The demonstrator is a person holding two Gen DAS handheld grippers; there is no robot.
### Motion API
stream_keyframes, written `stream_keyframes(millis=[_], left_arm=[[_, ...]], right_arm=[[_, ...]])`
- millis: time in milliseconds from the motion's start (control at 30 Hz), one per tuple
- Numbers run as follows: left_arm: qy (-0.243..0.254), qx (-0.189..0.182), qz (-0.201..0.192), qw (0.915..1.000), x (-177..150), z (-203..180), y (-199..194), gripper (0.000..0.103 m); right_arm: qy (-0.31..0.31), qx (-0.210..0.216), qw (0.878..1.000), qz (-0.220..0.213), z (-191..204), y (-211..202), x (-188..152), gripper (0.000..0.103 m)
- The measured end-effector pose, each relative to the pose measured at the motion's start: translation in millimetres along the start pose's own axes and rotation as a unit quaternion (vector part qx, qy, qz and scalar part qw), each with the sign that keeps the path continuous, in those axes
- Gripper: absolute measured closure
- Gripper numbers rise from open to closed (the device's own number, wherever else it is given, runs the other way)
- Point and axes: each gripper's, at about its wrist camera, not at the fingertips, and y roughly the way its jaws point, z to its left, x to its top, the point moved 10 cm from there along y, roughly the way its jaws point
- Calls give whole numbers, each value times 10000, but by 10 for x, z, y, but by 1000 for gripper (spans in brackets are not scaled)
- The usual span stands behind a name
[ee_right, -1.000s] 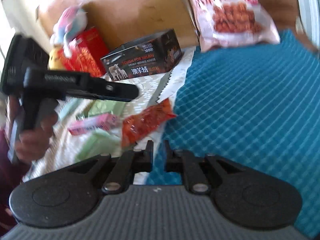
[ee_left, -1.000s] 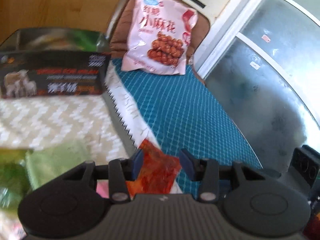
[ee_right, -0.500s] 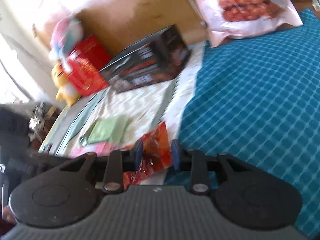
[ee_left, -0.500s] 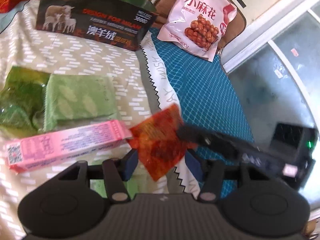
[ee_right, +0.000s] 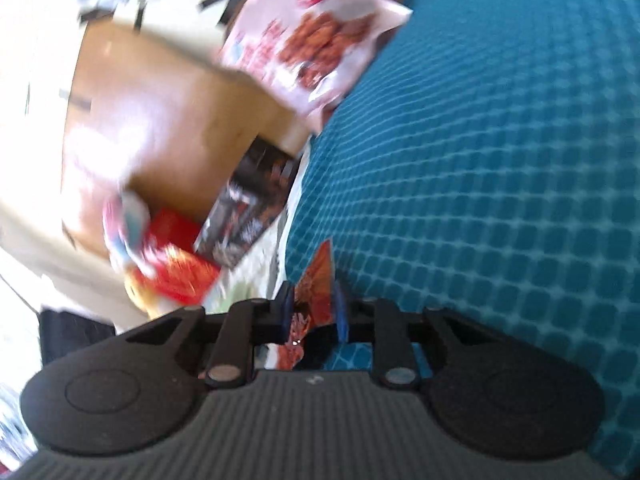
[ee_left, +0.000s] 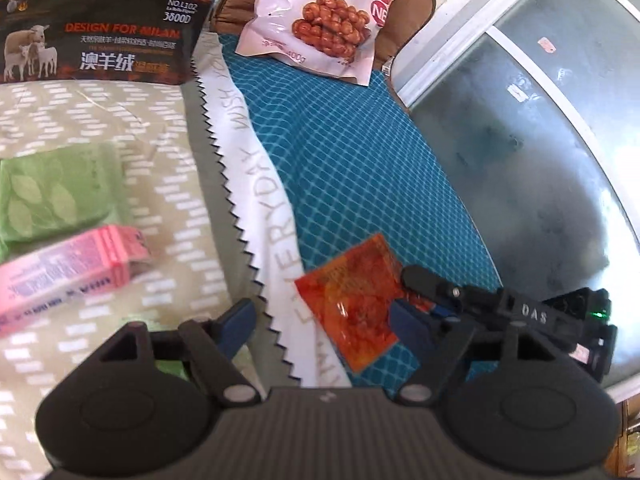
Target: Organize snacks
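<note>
An orange-red snack packet point(ee_left: 352, 304) hangs tilted over the edge of the teal cloth point(ee_left: 352, 152). My right gripper point(ee_left: 420, 292) reaches in from the right and its jaws are closing on the packet's right side. In the right wrist view the packet point(ee_right: 314, 280) stands edge-on between the blue pads of that gripper point(ee_right: 312, 308). My left gripper point(ee_left: 320, 316) is opening, its fingers wide on either side of the packet and off it. A pink bag of twisted dough snacks point(ee_left: 324, 16) leans at the far end of the teal cloth.
A black box with sheep point(ee_left: 100, 36) stands at the back left. A green packet point(ee_left: 56, 192) and a pink box point(ee_left: 68, 272) lie on the patterned cloth at left. A white zigzag-edged cloth point(ee_left: 248, 184) runs between the cloths. A glass pane point(ee_left: 520, 140) borders the right.
The left jaws have spread wide off the red packet. The right gripper came in from the right, closed on the packet and rolled, and the packet now sits further right over the teal cloth.
</note>
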Motion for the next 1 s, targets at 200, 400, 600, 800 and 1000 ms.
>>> stream_keyframes(millis=[200,400,600,800,1000], left_arm=[[-297,-541,17,9981,-85,-108,-28,29],[-612,-1084,-114,9922,6,-146,-81,36],[-596,-1076,-393,9916,85,-79,-209,35],[-676,-1179,-215,9905,49,-50,-163,35],[-930,-1495,-719,9818,104,-60,-179,24]], right_arm=[[1091,520,9925,169,-78,41,13,86],[1942,1431,9696,399,25,70,68,99],[871,941,9911,365,357,114,184,99],[1509,1482,9772,176,350,50,287,99],[2266,2249,9473,259,467,39,306,99]])
